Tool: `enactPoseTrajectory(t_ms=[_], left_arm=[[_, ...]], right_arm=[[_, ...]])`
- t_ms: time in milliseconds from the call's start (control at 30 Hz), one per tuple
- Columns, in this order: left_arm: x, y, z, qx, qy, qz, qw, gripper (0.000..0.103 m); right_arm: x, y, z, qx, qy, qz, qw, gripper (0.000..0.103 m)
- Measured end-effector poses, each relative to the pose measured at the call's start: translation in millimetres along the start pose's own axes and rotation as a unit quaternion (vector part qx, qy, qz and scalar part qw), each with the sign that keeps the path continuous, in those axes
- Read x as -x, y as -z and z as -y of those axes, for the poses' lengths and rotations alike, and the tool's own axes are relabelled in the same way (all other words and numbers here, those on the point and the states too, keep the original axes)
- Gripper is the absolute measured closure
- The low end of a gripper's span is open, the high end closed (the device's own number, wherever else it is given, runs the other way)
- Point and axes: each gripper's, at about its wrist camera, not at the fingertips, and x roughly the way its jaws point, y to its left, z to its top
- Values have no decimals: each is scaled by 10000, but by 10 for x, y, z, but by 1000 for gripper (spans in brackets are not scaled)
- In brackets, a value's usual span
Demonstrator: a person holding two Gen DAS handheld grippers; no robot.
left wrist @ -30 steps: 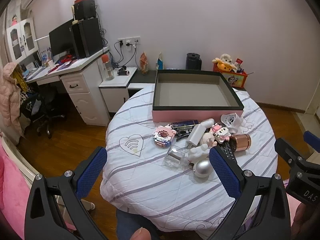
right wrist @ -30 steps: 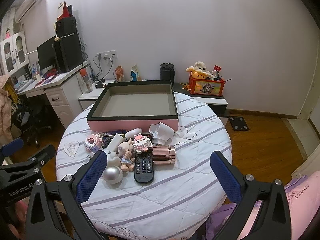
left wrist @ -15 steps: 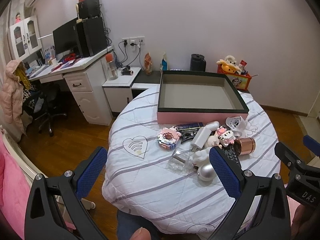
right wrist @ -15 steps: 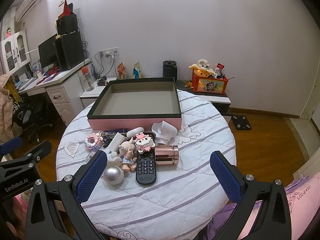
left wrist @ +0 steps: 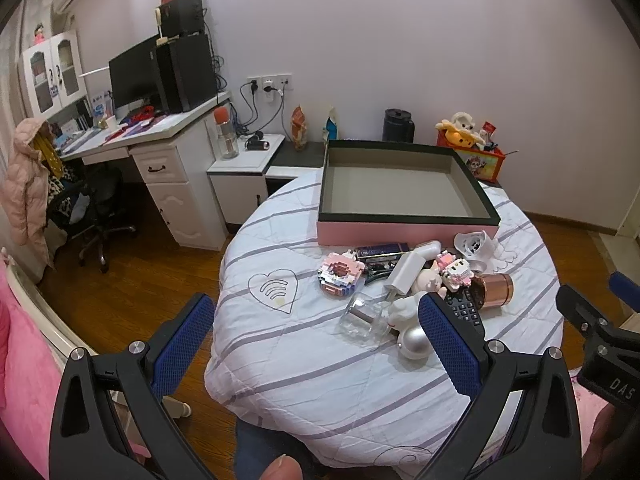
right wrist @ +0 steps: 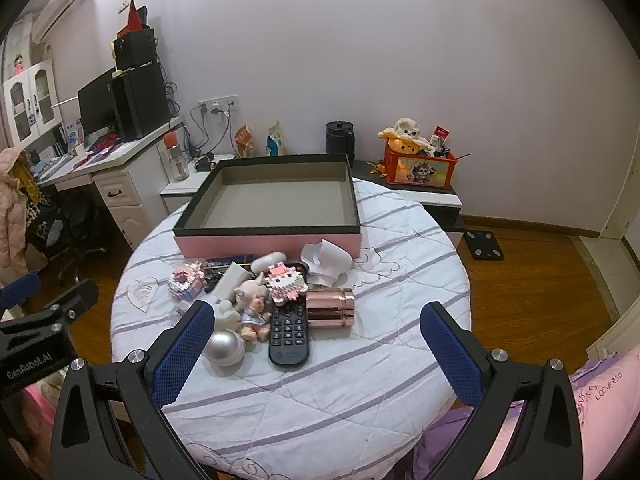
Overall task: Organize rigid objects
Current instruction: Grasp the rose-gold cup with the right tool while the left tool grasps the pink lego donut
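Bedroom setting: round table (right wrist: pixel 360 392) under a white quilted cover with grey stripes, desk and monitor off to one side, wooden floor around. At the far side of the table sits a shallow pink box (right wrist: pixel 268 242) with a dark rim, open-topped and with nothing in it, so it reads as the intended destination. The rigid objects lie in one tight cluster on the cloth just in front of the box's near wall: black remote (right wrist: pixel 289 332), rose-gold cylinder (right wrist: pixel 330 307) on its side touching the remote's edge, silver ball (right wrist: pixel 224 347), small pig figurine (right wrist: pixel 254 308), pink brick figure (right wrist: pixel 286 282), pink brick donut (left wrist: pixel 340 274), clear glass block (left wrist: pixel 362 316), white charger (left wrist: pixel 404 274). Several overlap or lean on each other, so outer pieces look easiest to lift first. Left gripper (left wrist: pixel 316 338) is held back from the table edge, jaws spread wide, holding nothing; right gripper (right wrist: pixel 316 340) likewise, jaws wide apart and unloaded, framing the remote and cylinder. Judgement: sorting not yet begun; both tools positioned to survey the pile before a first pick.
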Motion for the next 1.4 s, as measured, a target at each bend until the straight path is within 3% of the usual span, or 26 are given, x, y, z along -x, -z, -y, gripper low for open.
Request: enactPoseTrajectory(t_ms=[367, 867, 1167, 1400], left_arm=[[-538, 231, 52, -76, 100, -435, 9990, 0], [-1350, 139, 40, -109, 31, -815, 9966, 0], [-1926, 24, 26, -224, 17, -1069, 9940, 0], [-2248, -13, -68, 75, 699, -1371, 9881, 0]], right_arm=[[-553, 192, 303, -220, 31, -593, 9980, 0], [-1503, 185, 300, -115, -170, -1152, 9931, 1], [-1838, 179, 324, -191, -634, -1323, 9890, 26], [-1871, 143, 318, -79, -870, -1319, 9874, 41]])
